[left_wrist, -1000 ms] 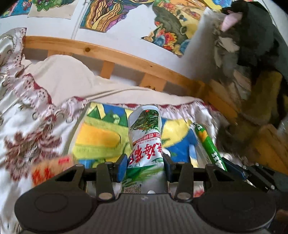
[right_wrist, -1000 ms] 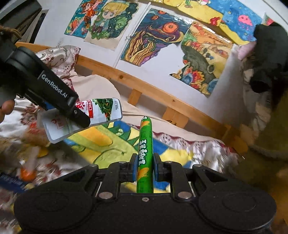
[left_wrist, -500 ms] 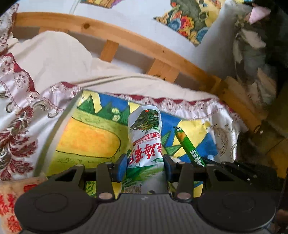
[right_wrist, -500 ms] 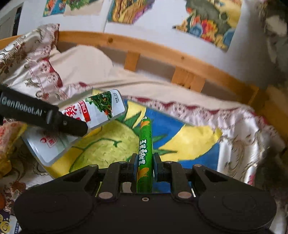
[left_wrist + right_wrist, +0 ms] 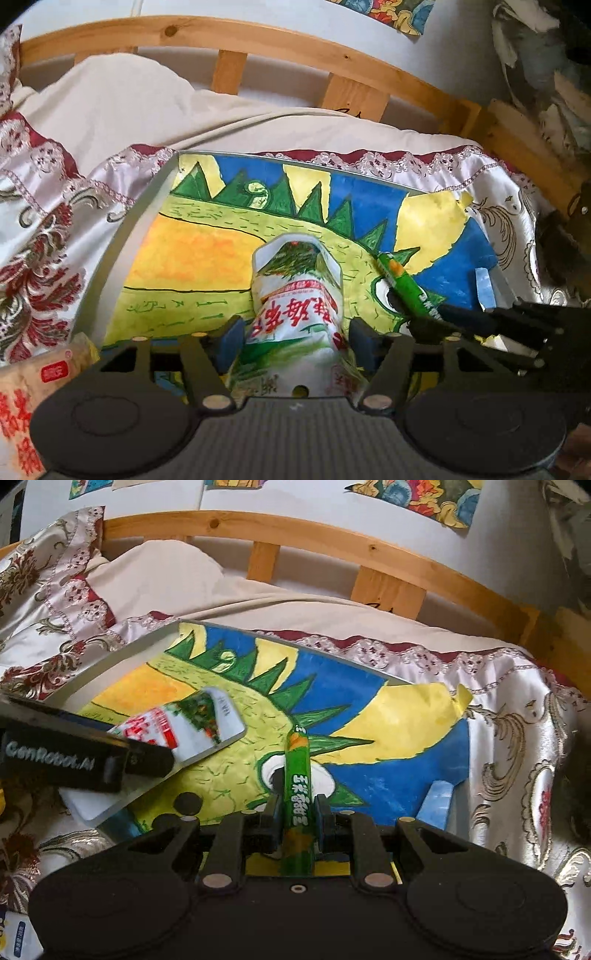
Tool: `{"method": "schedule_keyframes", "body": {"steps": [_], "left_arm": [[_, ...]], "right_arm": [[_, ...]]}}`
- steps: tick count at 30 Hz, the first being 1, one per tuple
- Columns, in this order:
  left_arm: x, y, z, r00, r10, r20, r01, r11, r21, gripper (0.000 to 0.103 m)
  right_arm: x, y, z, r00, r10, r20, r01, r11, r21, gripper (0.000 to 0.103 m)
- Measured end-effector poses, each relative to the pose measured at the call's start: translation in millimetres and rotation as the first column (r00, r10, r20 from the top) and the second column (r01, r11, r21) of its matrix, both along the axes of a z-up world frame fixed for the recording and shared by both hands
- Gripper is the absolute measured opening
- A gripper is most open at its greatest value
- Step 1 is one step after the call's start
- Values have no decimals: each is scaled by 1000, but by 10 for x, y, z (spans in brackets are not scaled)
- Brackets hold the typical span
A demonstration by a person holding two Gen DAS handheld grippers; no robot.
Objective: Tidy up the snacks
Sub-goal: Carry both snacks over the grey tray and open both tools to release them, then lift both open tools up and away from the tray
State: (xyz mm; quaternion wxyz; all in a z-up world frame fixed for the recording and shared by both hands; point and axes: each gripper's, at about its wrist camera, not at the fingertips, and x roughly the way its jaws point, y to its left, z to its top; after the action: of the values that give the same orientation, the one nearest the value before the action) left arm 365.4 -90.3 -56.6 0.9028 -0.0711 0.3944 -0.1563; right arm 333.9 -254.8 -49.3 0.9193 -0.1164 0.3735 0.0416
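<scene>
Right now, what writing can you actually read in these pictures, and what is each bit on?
"GenRobot.AI": side of the left gripper, whose jaws have just been opening around the white snack pouch.
Red Chinese characters on that pouch: blurred, unreadable.
White characters on the green snack stick: too small.
Red characters on the orange packet: cropped, unreadable.

Two fisheye views, each from a camera on a hand-held tool, look forward and steeply down along its tongs at a bed from close range. The left wrist view faces a tray lined with a dinosaur painting, a wooden headboard far behind. The right wrist view sits just to the right, facing the same tray, painting and headboard. Each view catches the other tool at its edge.
</scene>
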Motion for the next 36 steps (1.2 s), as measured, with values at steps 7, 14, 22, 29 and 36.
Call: {"method": "schedule_keyframes", "body": {"steps": [7,14,22,29,36], "left_arm": [[-75,83,177,999,40,2,-40,999,-35,82],[-333,198,532,992,77,98,-73,997,-40,98],[-763,358,911,970,115,214,-115,993,-13,102],[-1250,489,1150,947,120,297,-130,991,14,103],[-1752,629,1218,930,128,343,-145,989,22,103]], "right_arm": [[-140,-60,240,998,-8,63,7,1000,24,45],[-445,-131,645,984,-51,173,43,998,55,85],[-999,-213,1118,943,-95,319,62,992,112,102],[-1507,-116,1364,910,-72,409,20,991,130,102],[-2007,-28,1459,879,-86,469,13,987,158,102]]}}
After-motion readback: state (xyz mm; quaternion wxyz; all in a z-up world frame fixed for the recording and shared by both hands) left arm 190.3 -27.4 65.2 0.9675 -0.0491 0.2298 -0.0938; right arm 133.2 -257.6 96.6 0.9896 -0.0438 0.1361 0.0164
